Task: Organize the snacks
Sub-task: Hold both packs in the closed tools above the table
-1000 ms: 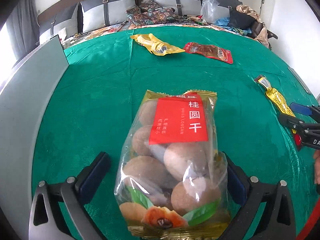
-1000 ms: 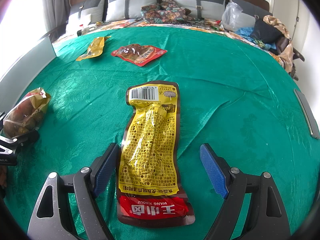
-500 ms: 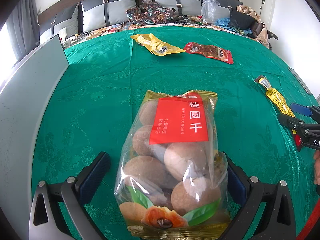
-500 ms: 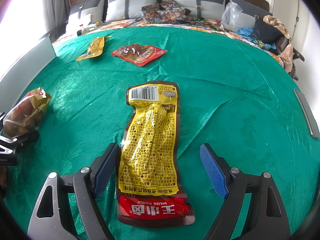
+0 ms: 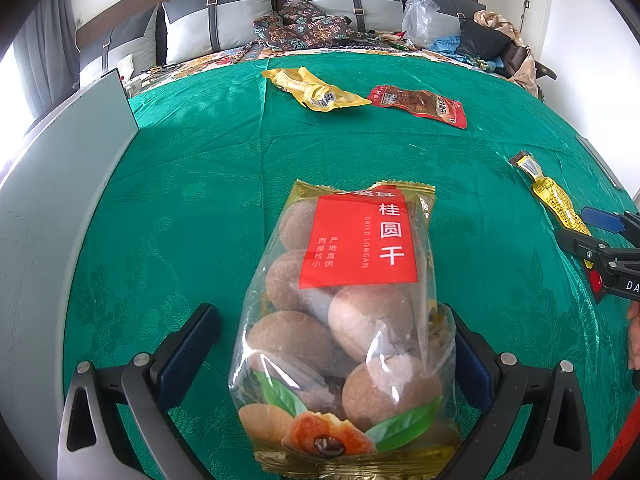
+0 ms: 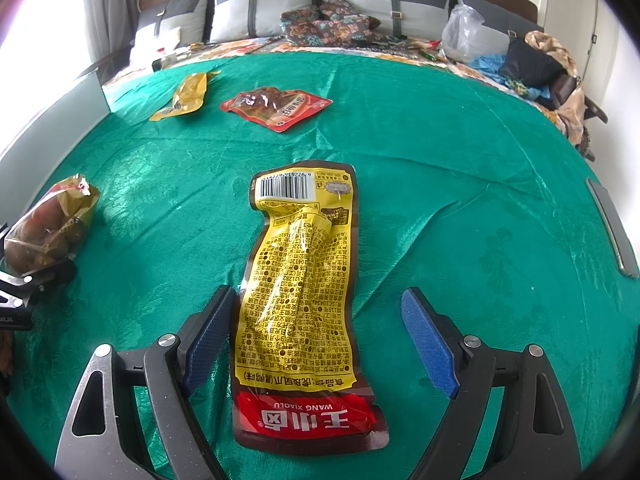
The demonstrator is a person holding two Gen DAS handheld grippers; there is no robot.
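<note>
A clear crinkly bag of dried longan (image 5: 352,320), round brown fruits under a red label, lies on the green damask bedspread (image 5: 200,184), long axis running near to far between the left gripper (image 5: 332,352), whose jaws are spread wide; its right pad touches the bag. A flat glossy yellow chicken-feet pouch (image 6: 304,296), barcode end far, lies likewise between the right gripper (image 6: 316,336), jaws spread, left pad just beside it.

Grey pillows (image 5: 224,24) and a clear plastic bag (image 5: 420,20) behind green cloth (image 5: 200,184)

Longan bag (image 5: 348,320) left of pouch (image 6: 300,292)
</note>
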